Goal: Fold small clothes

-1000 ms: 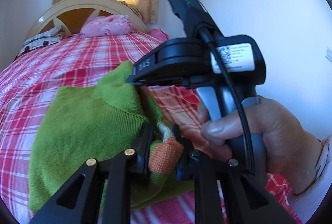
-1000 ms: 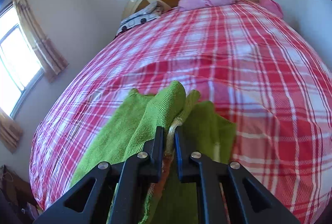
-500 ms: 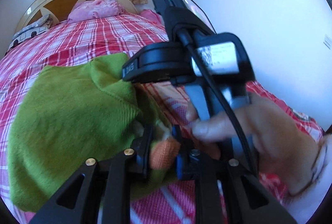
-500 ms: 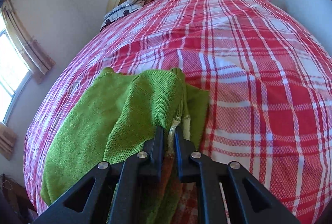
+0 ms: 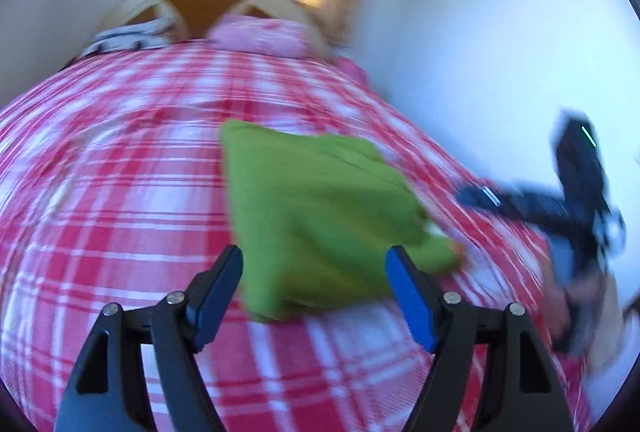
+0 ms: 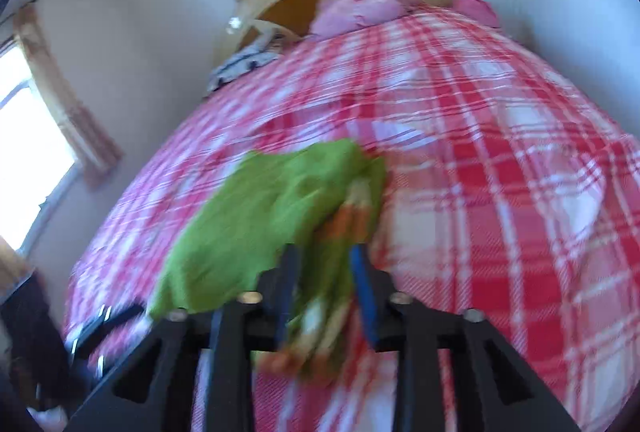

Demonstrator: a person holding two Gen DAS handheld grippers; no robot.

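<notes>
Green knit garment [image 5: 320, 216] lies folded on the plaid bed [image 5: 120, 192], both left gripper [image 5: 314, 284] and right gripper [image 6: 324, 288] jaws just opened, releasing it to settle.

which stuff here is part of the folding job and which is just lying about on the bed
Part of the job:
- green knit garment
- left gripper, open
- right gripper, open, garment's striped edge between its fingers

Just lying about:
- pink pillow
- dark patterned cloth
- plaid bedspread

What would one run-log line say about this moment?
step: release after fold | left hand-held gripper: open, just opened, nothing gripped | right hand-held gripper: open, just opened, astride hem | green sweater: folded on bed
</notes>
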